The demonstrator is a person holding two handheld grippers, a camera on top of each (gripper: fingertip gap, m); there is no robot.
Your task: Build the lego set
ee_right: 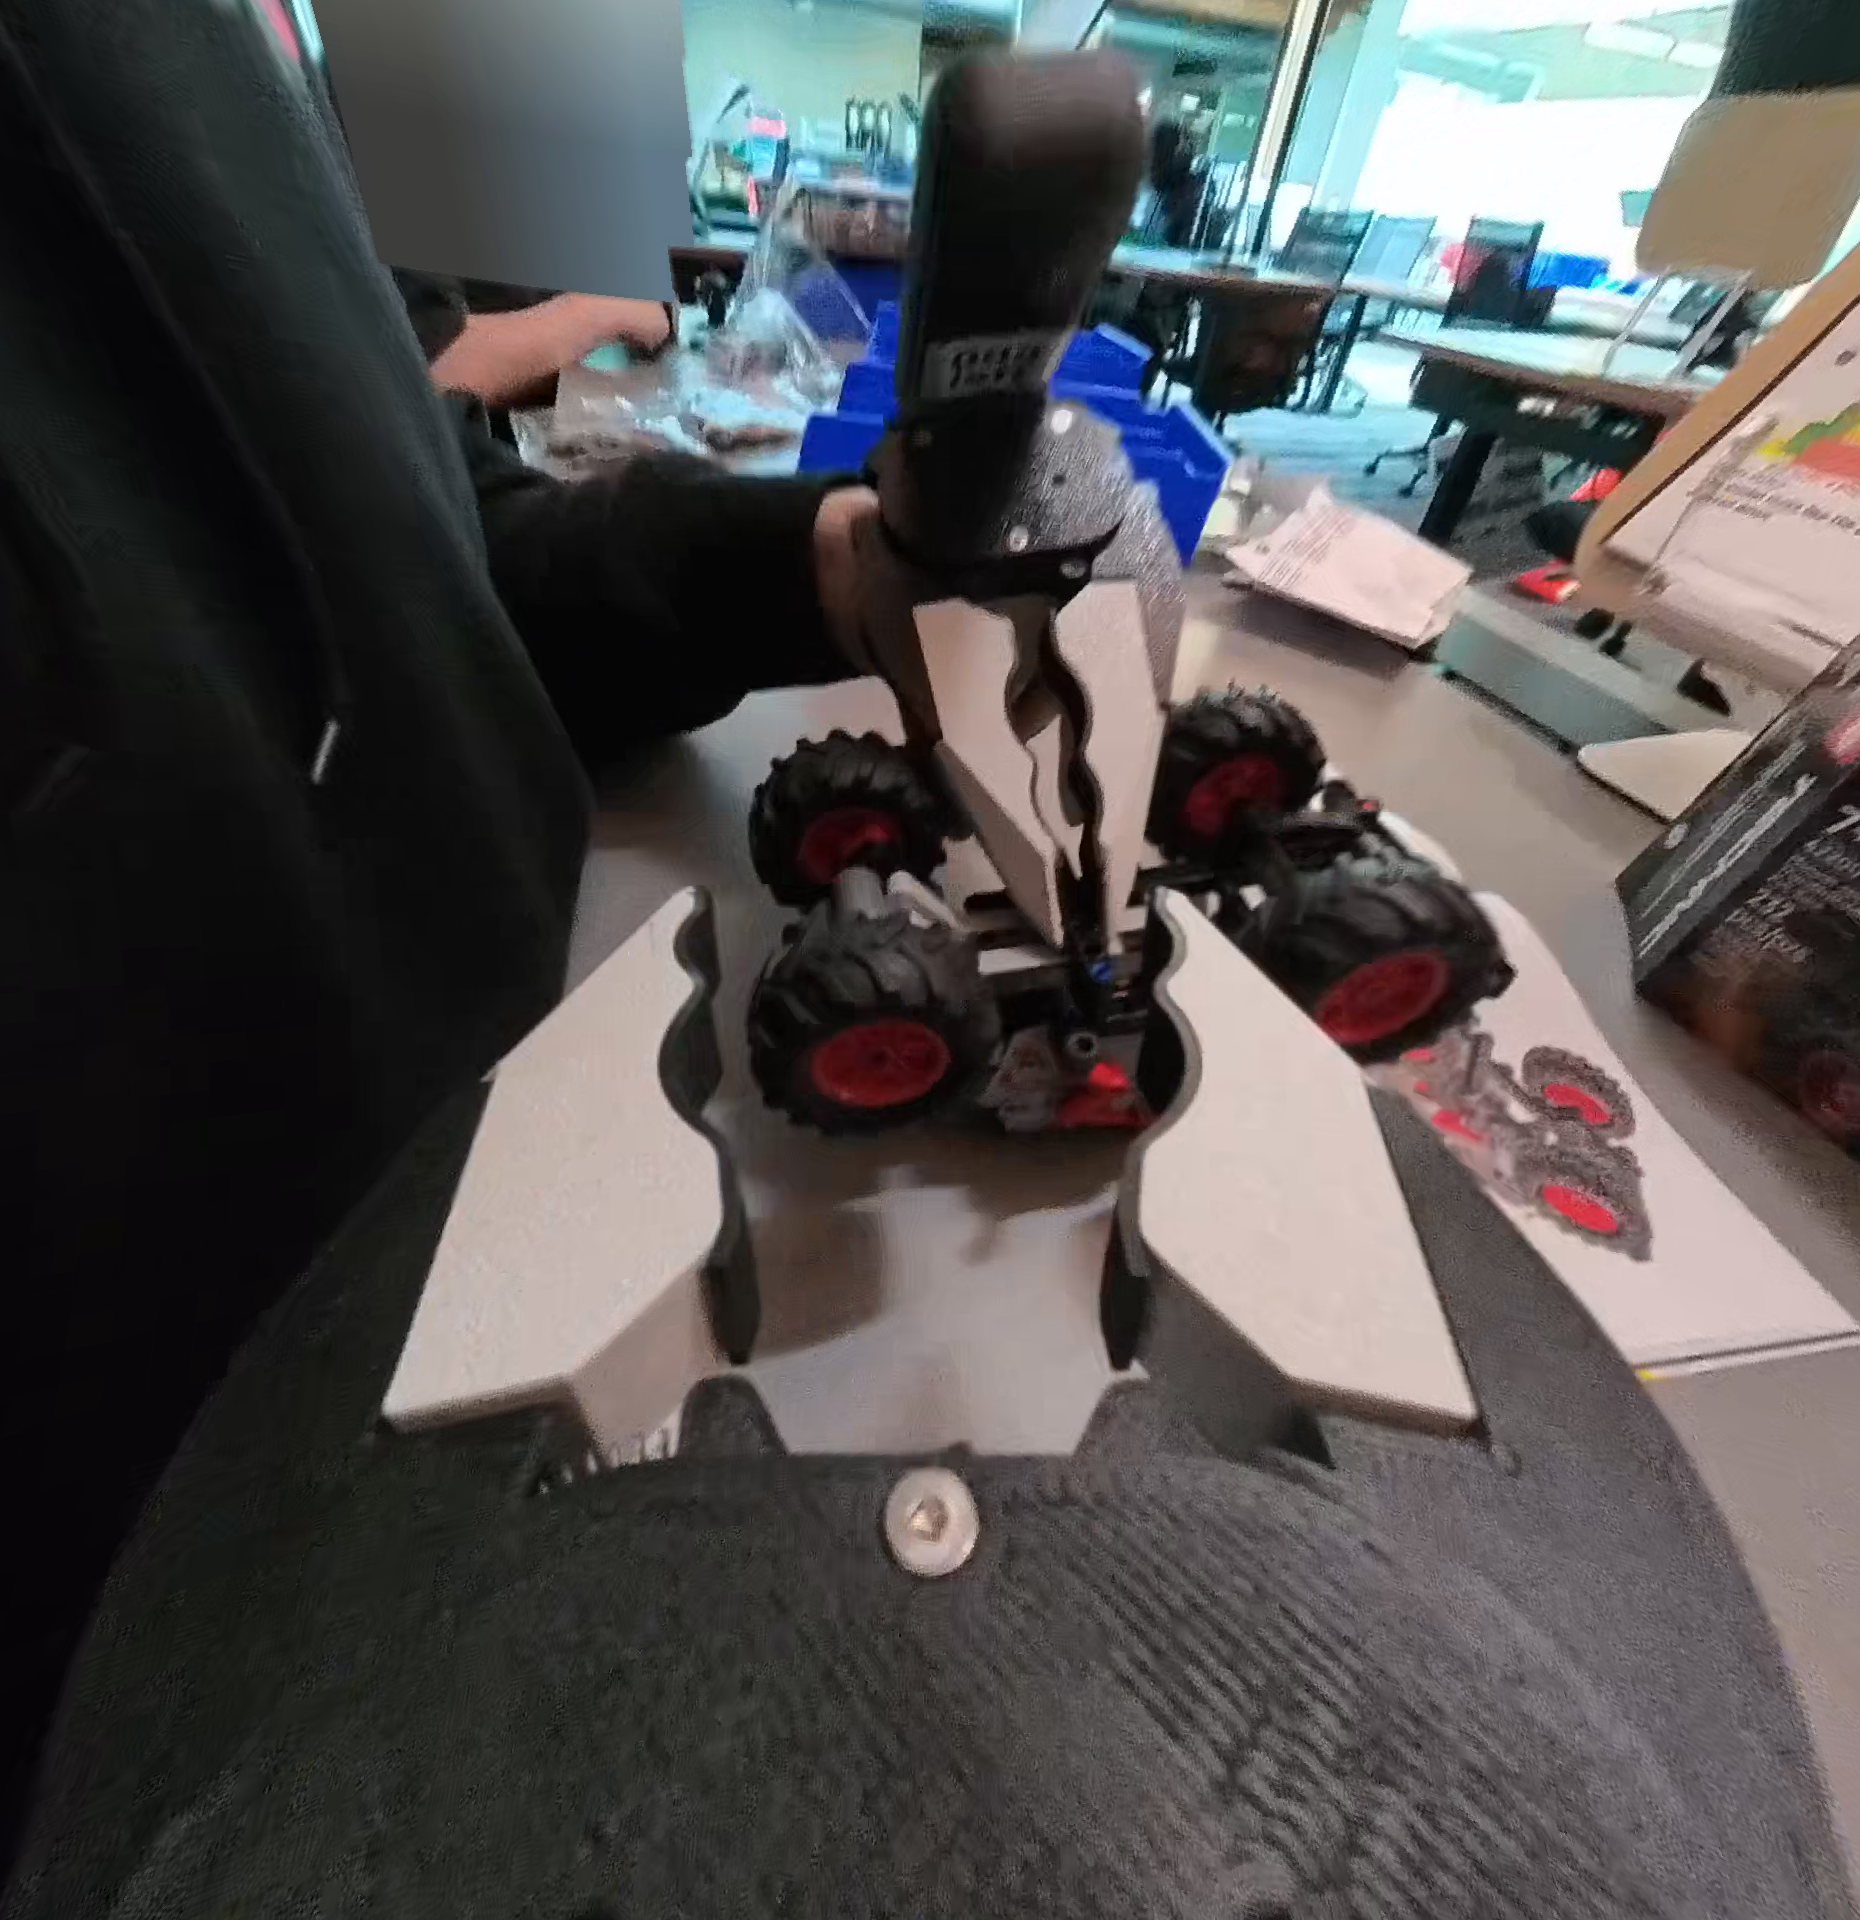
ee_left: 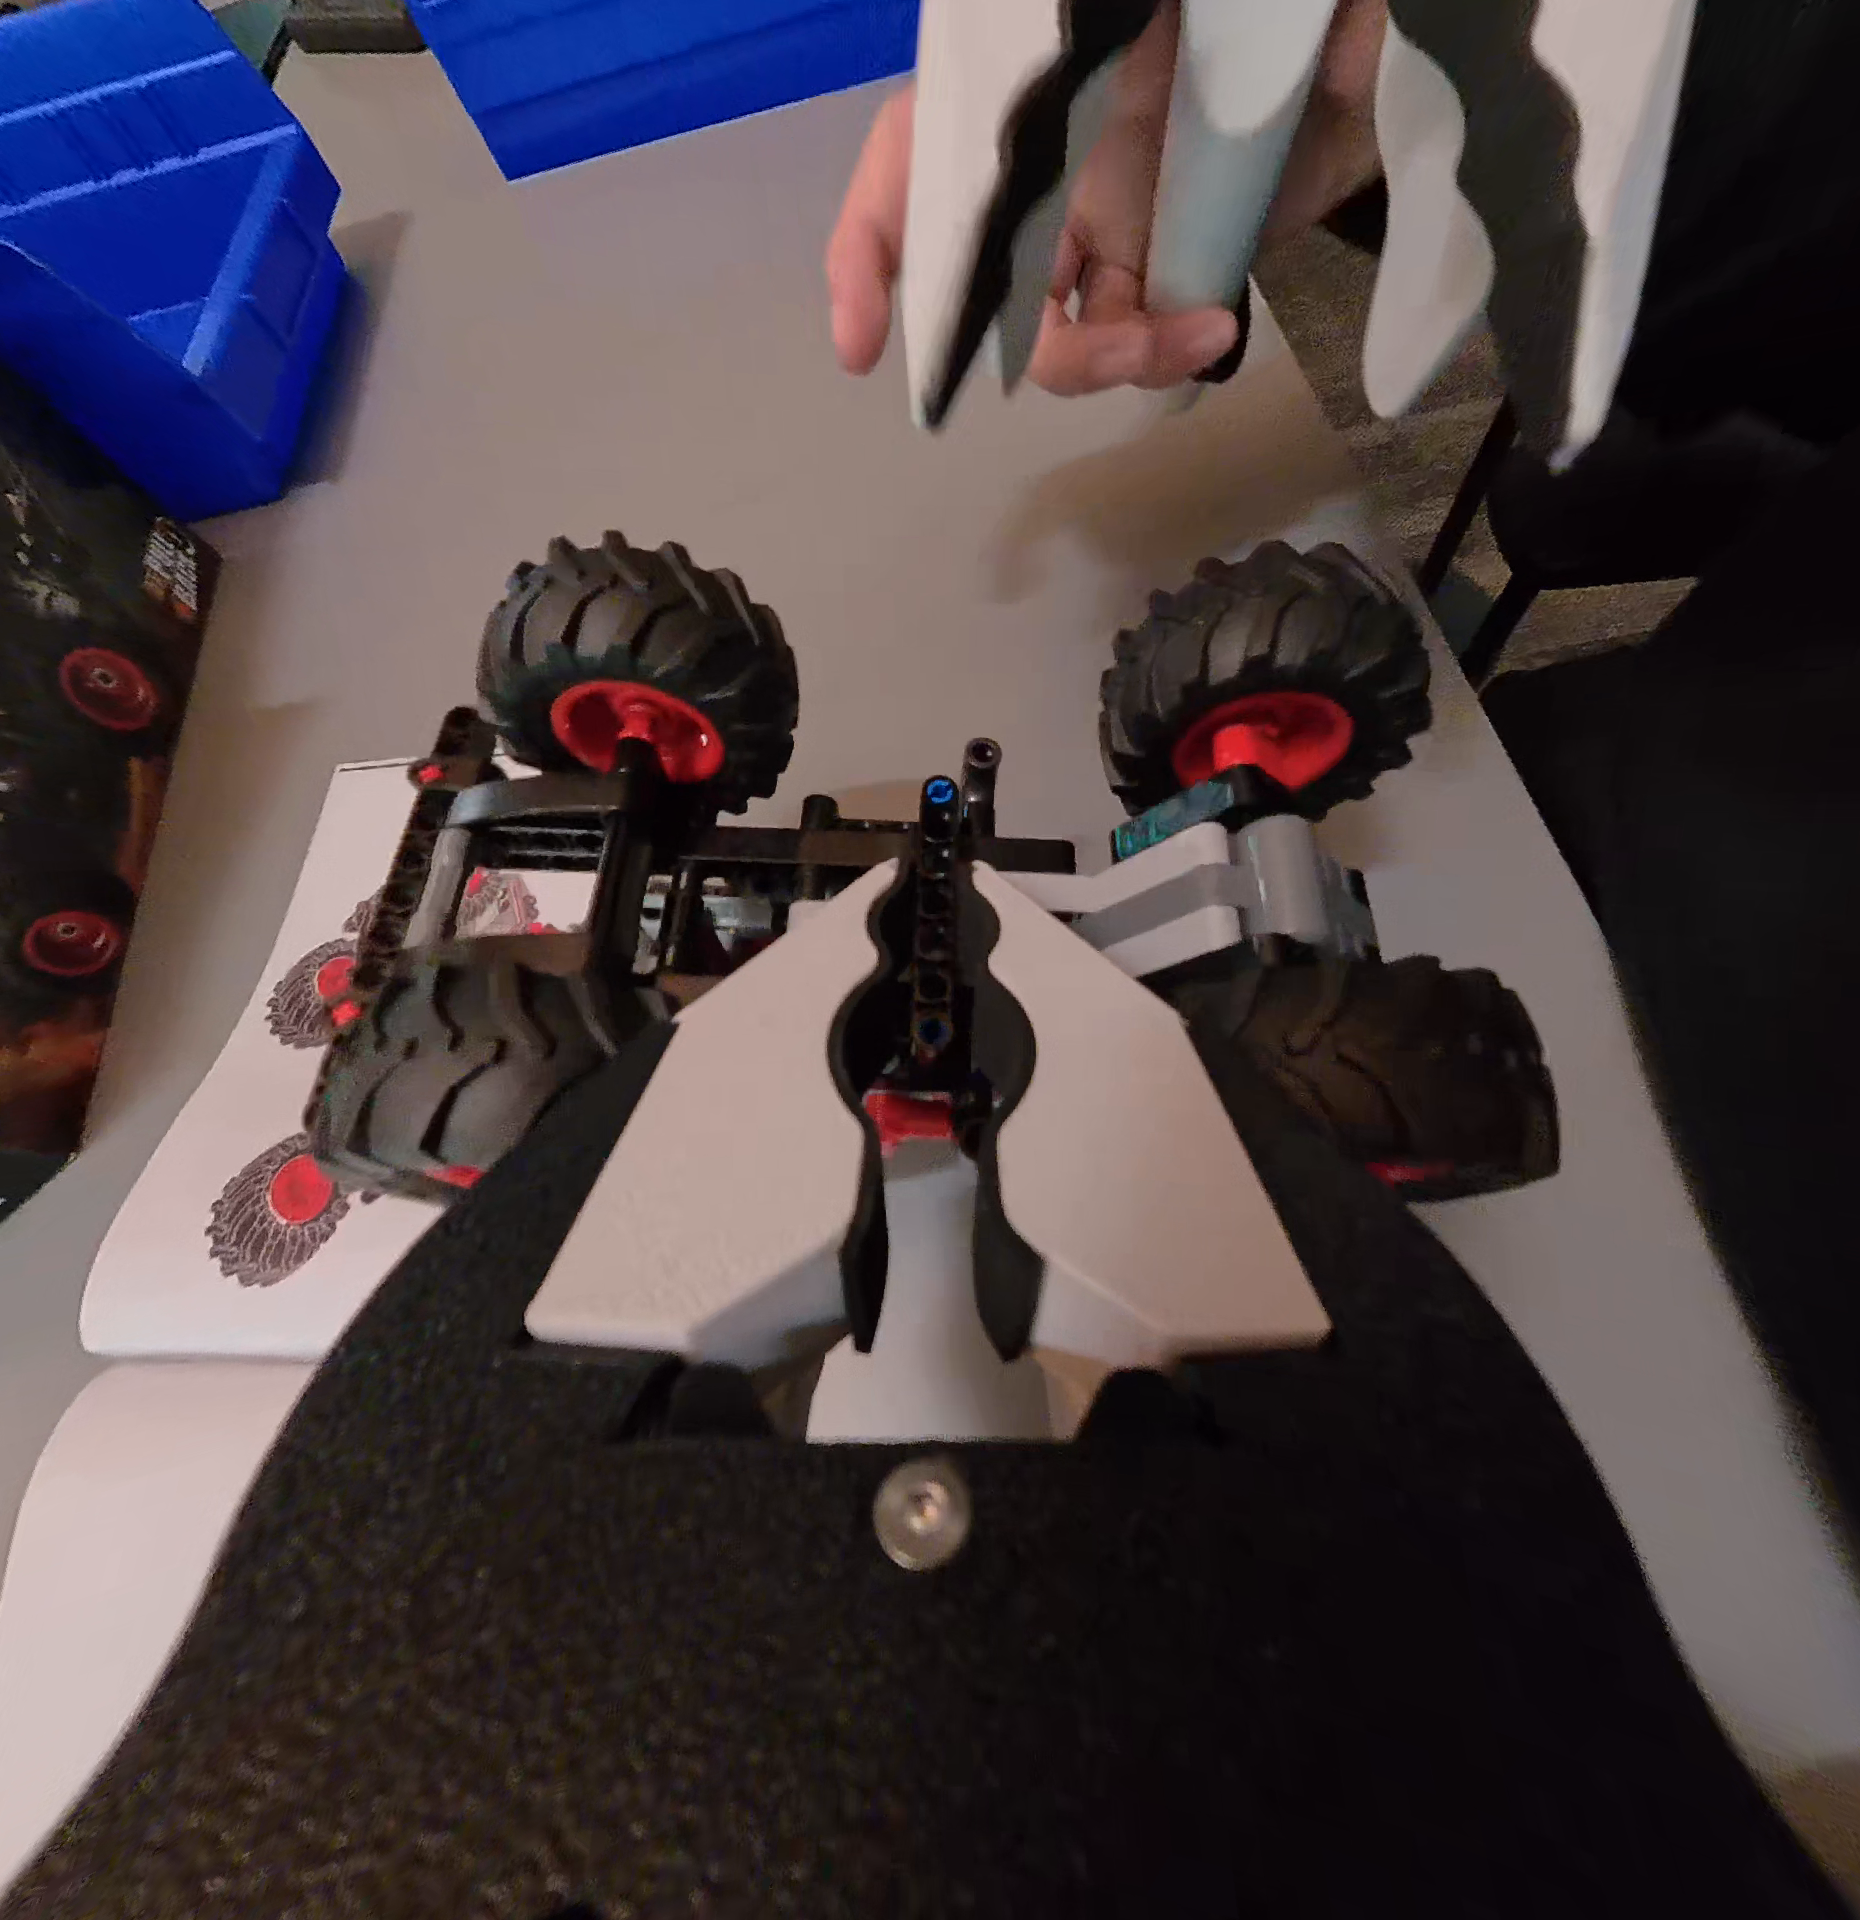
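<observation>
A Lego truck chassis (ee_left: pixel 801 852) with several black tyres on red hubs stands on an open instruction booklet (ee_left: pixel 230 1247). My left gripper (ee_left: pixel 934 873) is shut on an upright black holed beam (ee_left: pixel 936 935) fixed at the chassis middle. My right gripper (ee_left: pixel 1217 416) hangs open and empty above the far side of the chassis, held by a hand. In the right wrist view, my right gripper (ee_right: pixel 931 904) is open with the chassis (ee_right: pixel 1009 987) between and beyond its fingers. The left gripper (ee_right: pixel 1087 925) comes down from above onto the beam (ee_right: pixel 1090 940).
Blue bins (ee_left: pixel 147 260) stand at the table's back left. The dark set box (ee_left: pixel 53 779) lies left of the booklet and shows in the right wrist view (ee_right: pixel 1788 935). A person in a black sleeve (ee_right: pixel 282 727) is close by. Papers (ee_right: pixel 1341 561) lie behind.
</observation>
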